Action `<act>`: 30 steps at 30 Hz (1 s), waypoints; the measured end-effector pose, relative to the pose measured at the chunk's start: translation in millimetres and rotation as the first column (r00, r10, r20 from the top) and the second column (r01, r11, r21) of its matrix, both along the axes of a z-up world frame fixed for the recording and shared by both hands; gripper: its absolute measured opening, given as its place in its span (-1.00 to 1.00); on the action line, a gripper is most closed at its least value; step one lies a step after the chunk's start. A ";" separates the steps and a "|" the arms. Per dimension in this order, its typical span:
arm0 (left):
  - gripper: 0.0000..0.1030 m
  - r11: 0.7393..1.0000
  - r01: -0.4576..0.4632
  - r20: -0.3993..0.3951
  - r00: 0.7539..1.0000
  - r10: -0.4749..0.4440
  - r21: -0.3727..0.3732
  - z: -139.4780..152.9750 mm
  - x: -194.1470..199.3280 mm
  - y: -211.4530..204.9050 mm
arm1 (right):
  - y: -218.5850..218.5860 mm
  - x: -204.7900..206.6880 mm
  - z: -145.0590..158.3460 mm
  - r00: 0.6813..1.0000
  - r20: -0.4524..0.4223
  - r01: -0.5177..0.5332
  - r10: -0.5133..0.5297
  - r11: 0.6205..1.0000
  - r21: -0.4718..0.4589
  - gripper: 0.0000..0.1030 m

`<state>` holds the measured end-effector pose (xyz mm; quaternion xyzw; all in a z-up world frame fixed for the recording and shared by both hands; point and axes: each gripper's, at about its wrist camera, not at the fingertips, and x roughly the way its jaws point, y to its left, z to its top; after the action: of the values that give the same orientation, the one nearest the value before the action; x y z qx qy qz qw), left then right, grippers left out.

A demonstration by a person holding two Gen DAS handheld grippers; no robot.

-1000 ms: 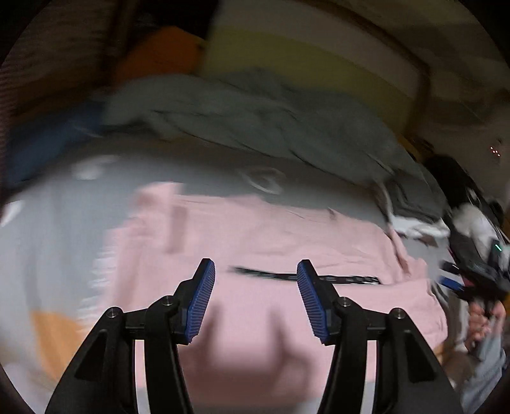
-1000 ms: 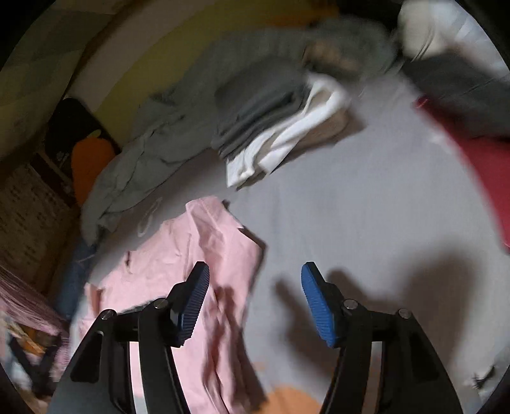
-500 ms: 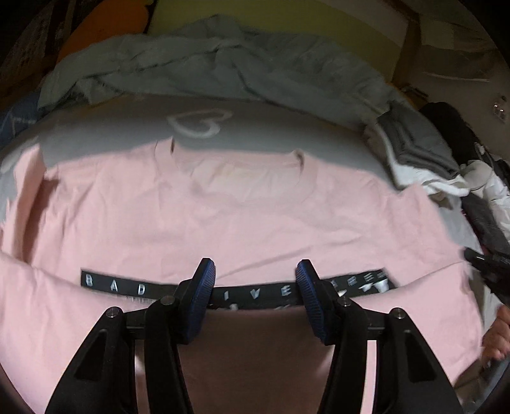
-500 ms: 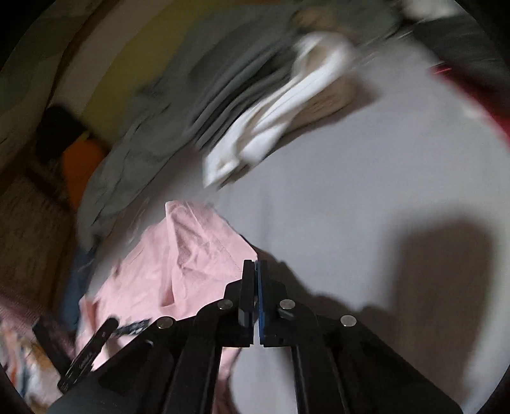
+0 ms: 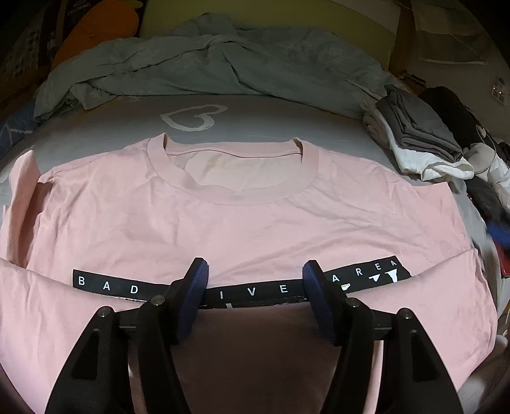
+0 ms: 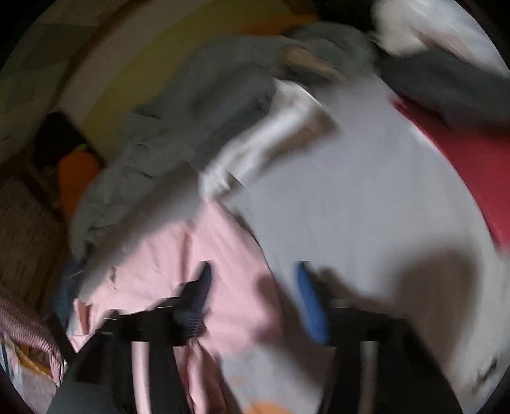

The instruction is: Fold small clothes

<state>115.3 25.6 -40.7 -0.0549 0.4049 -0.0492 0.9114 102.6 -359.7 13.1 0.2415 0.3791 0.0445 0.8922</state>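
A pink T-shirt [image 5: 248, 223] lies flat on the grey bed, collar away from me, with its lower part folded up over a black printed strip [image 5: 105, 285]. My left gripper [image 5: 255, 283] is open and empty, low over the fold at the shirt's middle. In the blurred right wrist view my right gripper [image 6: 251, 286] is open and empty over the shirt's right edge [image 6: 223, 254], one finger above pink cloth, the other above the bare sheet.
A crumpled grey-green blanket [image 5: 223, 60] lies across the far side of the bed. A stack of folded grey and white clothes [image 5: 417, 140] sits at the right. A red item [image 6: 462, 153] lies at the bed's right side. An orange cushion [image 5: 95, 28] is at the back left.
My right gripper was shut half a second ago and has opened over the shirt's right edge. My left gripper has steadied, open, over the shirt's middle.
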 end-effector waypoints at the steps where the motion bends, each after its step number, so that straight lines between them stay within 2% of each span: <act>1: 0.20 1.000 0.001 0.000 1.000 -0.001 0.003 0.0 0.3 -0.7 | 1.1 17.3 3.7 1.000 0.000 -0.031 0.031 0.999 -0.021 0.17; 2: 0.21 1.000 0.001 -0.001 1.000 -0.001 0.006 0.0 0.4 -1.2 | 1.2 30.7 3.6 1.000 -0.011 -0.029 0.028 0.999 -0.037 0.17; 4: 0.22 1.000 0.002 0.000 1.000 -0.002 0.008 -0.2 0.8 -2.3 | -0.1 61.8 -7.3 0.998 -0.051 -0.036 0.036 0.999 -0.010 0.17; 7: 0.23 1.000 0.003 0.000 1.000 -0.003 0.008 -0.2 1.1 -2.8 | 6.9 98.0 -36.8 0.975 -0.140 -0.160 0.173 0.982 0.103 0.12; 8: 0.23 1.000 0.004 0.000 1.000 -0.004 0.007 -0.2 1.3 -2.6 | 13.0 105.1 -45.8 0.958 -0.160 -0.220 0.239 0.967 0.129 -0.03; 9: 0.24 1.000 0.004 -0.001 1.000 -0.004 0.006 -0.4 1.5 -2.7 | 17.6 106.3 -48.8 0.953 -0.169 -0.237 0.250 0.967 0.095 -0.20; 10: 0.24 1.000 0.005 -0.001 1.000 -0.005 0.005 -0.4 1.8 -2.7 | 17.9 105.2 -47.7 0.960 -0.169 -0.218 0.223 0.975 0.050 -0.69; 11: 0.24 1.000 0.004 0.000 1.000 -0.004 0.004 -0.4 1.6 -2.7 | 15.8 102.9 -45.2 0.969 -0.155 -0.192 0.193 0.981 0.022 -0.95; 12: 0.24 1.000 0.004 0.000 1.000 -0.004 0.004 -0.4 1.5 -2.6 | 10.9 96.8 -39.5 0.982 -0.125 -0.142 0.140 0.990 -0.001 -0.95; 13: 0.24 1.000 0.003 0.002 1.000 -0.003 0.003 -0.3 1.5 -2.6 | 6.5 87.2 -30.7 0.994 -0.089 -0.062 0.057 0.996 -0.062 -0.96; 15: 0.24 1.000 0.004 0.003 1.000 -0.004 0.001 -0.2 1.8 -2.7 | 10.2 71.5 -17.7 0.999 -0.031 0.027 -0.034 0.979 -0.203 -0.96; 17: 0.25 1.000 0.003 0.002 1.000 -0.003 0.000 -0.3 1.9 -3.0 | 20.9 73.5 -26.3 0.994 -0.090 0.025 -0.053 0.958 -0.285 -0.96; 18: 0.25 1.000 0.003 0.002 1.000 -0.003 0.001 -0.3 1.8 -3.1 | 25.7 78.4 -37.1 0.988 -0.136 0.028 -0.078 0.942 -0.335 -0.95; 21: 0.26 1.000 0.005 0.003 1.000 -0.005 -0.004 0.0 1.9 -3.5 | 30.5 83.7 -38.2 0.990 -0.116 0.035 -0.083 0.929 -0.369 -0.87; 22: 0.26 1.000 0.009 0.005 1.000 -0.009 -0.018 0.6 1.5 -2.3 | 29.8 81.6 -33.7 0.990 -0.104 0.048 -0.095 0.923 -0.382 -0.62; 23: 0.26 0.999 0.016 0.011 1.000 -0.015 -0.049 2.6 -0.3 1.4 | 27.8 77.8 -27.1 0.989 -0.073 0.092 -0.131 0.913 -0.397 -0.32; 25: 0.26 0.995 0.024 0.026 0.999 -0.022 -0.094 11.8 -9.0 11.4 | 23.0 61.2 -9.8 0.984 0.015 0.168 -0.177 0.902 -0.398 -0.07; 28: 0.26 0.998 -0.001 0.142 0.990 0.009 -0.061 47.4 -38.4 41.3 | 24.0 27.4 22.7 0.976 0.145 0.205 -0.160 0.900 -0.384 -0.03; 30: 0.35 0.998 -0.069 0.203 0.977 0.068 -0.003 71.8 -54.3 70.7 | 32.4 1.2 44.1 0.963 0.232 0.215 -0.138 0.912 -0.350 0.20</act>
<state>61.0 96.3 31.2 -0.0617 0.3078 -0.0222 0.9492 103.8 -327.2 57.2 0.0957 0.2647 -0.0853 0.9558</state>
